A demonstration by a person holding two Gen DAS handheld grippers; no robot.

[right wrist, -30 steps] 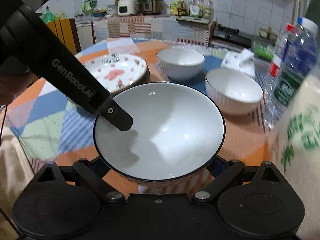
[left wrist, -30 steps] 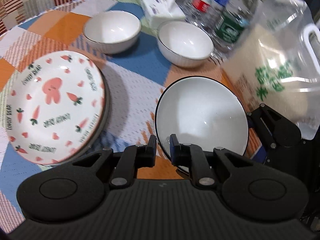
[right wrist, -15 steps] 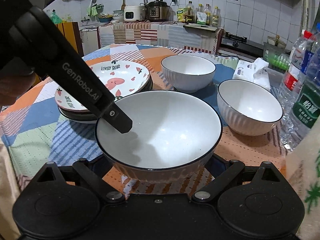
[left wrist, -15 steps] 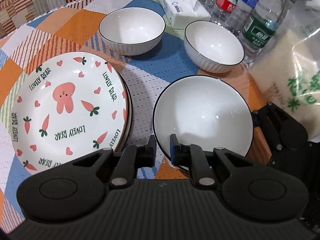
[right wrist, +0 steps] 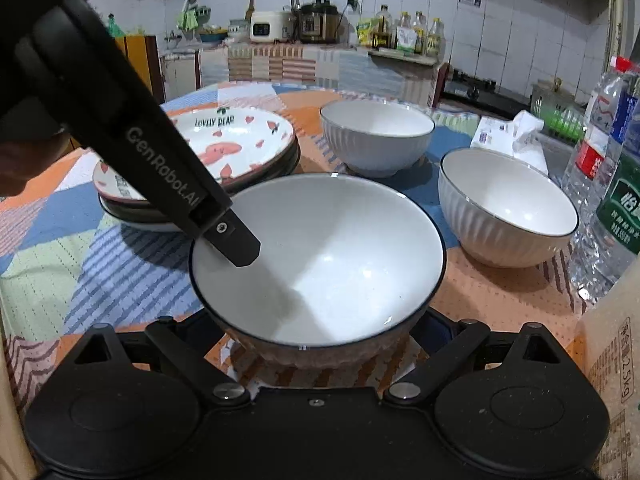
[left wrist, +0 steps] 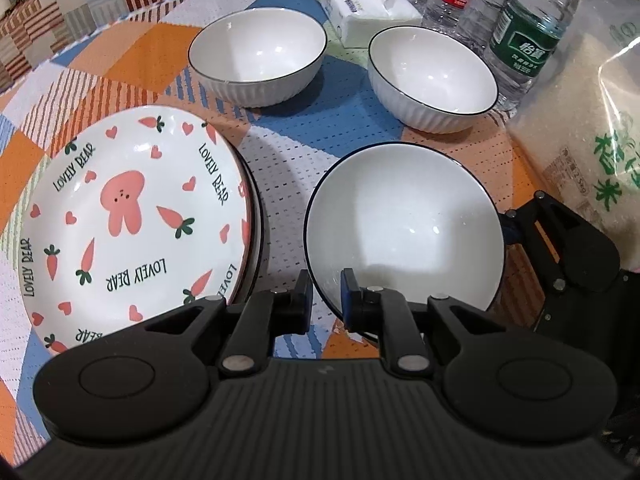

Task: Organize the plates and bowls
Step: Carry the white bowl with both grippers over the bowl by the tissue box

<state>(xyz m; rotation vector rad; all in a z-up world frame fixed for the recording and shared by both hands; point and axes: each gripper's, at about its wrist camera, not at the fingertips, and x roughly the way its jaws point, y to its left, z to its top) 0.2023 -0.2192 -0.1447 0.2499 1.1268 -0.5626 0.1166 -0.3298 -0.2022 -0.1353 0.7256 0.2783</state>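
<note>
In the left wrist view, the left gripper [left wrist: 325,294] pinches the near rim of a black-rimmed white bowl [left wrist: 404,224], one finger inside and one outside. The bowl sits over the patchwork tablecloth [left wrist: 288,184] near the table's near edge, just right of a stack of carrot-and-rabbit plates [left wrist: 128,216]. Two ribbed white bowls [left wrist: 258,54] [left wrist: 432,76] stand towards the far edge, before a tissue pack [left wrist: 360,4] and water bottles [left wrist: 520,36]; a rice bag [left wrist: 592,152] stands at the right edge. In the right wrist view, the right gripper [right wrist: 316,344] spreads wide, its fingers flanking the same bowl's [right wrist: 332,256] lower wall; whether the pads press it I cannot tell.
</note>
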